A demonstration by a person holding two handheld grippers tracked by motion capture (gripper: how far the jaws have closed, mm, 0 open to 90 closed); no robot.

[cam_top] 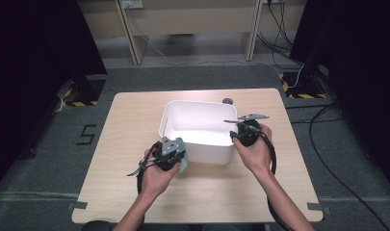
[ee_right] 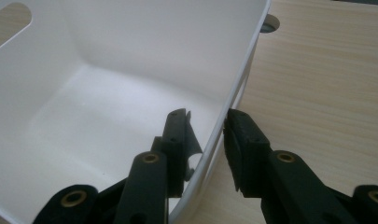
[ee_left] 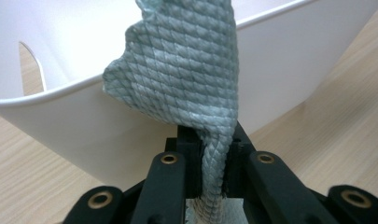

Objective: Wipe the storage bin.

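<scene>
Pale wooden table (cam_top: 135, 144) holds big white plastic tub (cam_top: 197, 120) at middle. Right gripper (ee_right: 207, 140) at tub's 3 o'clock wall, jaws on both sides of wall, pinching it. Left gripper (ee_left: 210, 154) at tub's 7 o'clock corner, jaws squeezed tight on small grey-green woven cloth (ee_left: 186, 70).

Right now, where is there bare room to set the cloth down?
The white bin's floor is bare. The tabletop left of it and the near strip are bare. It is crowded at the near wall, around the left gripper, its cloth, and the right gripper.
</scene>
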